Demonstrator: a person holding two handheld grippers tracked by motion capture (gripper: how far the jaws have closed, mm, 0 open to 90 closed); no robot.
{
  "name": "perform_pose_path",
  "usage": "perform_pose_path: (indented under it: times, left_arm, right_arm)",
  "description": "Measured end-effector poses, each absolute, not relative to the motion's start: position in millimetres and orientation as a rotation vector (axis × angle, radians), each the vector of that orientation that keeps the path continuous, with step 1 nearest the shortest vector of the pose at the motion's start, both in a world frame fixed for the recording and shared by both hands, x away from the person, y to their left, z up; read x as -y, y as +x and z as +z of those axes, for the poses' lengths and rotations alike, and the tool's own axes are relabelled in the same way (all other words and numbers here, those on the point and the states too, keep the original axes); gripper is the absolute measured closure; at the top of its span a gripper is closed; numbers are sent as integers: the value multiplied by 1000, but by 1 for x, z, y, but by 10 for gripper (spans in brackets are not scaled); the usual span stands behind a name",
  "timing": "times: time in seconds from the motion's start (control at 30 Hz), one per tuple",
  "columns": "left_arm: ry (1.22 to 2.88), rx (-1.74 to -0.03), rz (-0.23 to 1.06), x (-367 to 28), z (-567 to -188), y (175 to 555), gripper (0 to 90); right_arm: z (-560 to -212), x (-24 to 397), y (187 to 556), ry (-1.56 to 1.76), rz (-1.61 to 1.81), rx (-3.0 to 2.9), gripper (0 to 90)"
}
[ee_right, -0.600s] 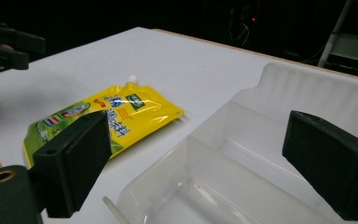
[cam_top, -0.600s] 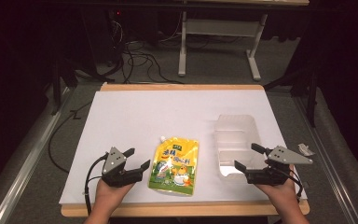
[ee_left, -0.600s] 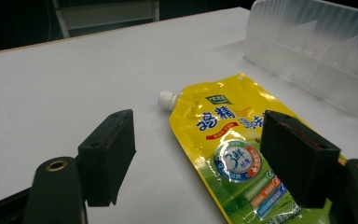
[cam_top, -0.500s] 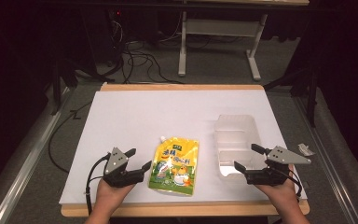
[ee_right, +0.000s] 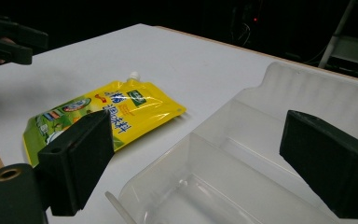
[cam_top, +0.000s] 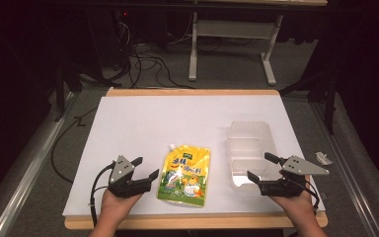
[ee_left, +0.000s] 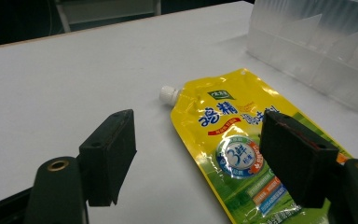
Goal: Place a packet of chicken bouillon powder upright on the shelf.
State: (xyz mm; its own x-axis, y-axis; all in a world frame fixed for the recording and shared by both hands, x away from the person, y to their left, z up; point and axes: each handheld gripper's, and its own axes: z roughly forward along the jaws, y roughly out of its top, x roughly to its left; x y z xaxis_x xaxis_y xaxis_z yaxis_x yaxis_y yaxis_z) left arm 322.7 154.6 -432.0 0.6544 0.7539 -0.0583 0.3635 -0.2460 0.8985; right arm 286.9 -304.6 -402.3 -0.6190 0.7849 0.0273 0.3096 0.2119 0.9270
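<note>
Yellow spouted refill pouch [cam_top: 184, 175] lies flat on the white tabletop [cam_top: 177, 123] near the front edge, white cap [ee_left: 169, 94] pointing away, between both grippers. Left gripper [cam_top: 145, 169] just beside its left edge, jaws apart, empty. Right gripper [cam_top: 262, 167] jaws apart, empty, at the clear divided plastic bin [cam_top: 249, 143], right of pouch.

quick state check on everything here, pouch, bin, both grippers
yellow pouch: lying flat on the table, white cap on, untouched
clear plastic bin: upright, empty, divider across the inside
left gripper: open, holding nothing, beside the pouch
right gripper: open, holding nothing, jaws over the bin's near end
table: covered by a white sheet
</note>
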Motion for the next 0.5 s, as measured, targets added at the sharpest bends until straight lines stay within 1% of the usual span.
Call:
perform_pose_path:
  times: [0.07,0.1,0.13,0.17,0.2,0.23,0.27,0.33,0.37,0.5]
  left_arm:
    - [1863,-894,476,-155,-433,323,307]
    - [1863,-894,476,-155,-433,323,359]
    - [1864,-896,467,-156,-434,323,359]
    - [1879,-901,459,-156,-435,324,398]
    - [1898,-907,457,-155,-436,324,458]
    - [1934,-908,458,-155,-438,325,553]
    - [1965,-917,461,-154,-440,326,699]
    - [2060,-954,453,-149,-446,331,865]
    - [2110,-966,449,-146,-451,333,900]
    - [2229,-995,400,-139,-462,338,900]
  right_arm:
    - [-402,305,286,1016,1405,-2030,100]
    - [-402,305,286,1016,1405,-2030,100]
    - [-401,305,286,1014,1403,-2028,100]
    - [-401,305,285,1011,1404,-2027,100]
    - [-400,305,285,1008,1410,-2028,100]
    - [-400,305,285,1005,1407,-2026,100]
    - [-400,305,285,1007,1409,-2025,102]
    - [-400,305,286,1010,1412,-2029,105]
    - [-400,305,286,1006,1411,-2033,107]
    - [-400,306,286,1013,1413,-2037,116]
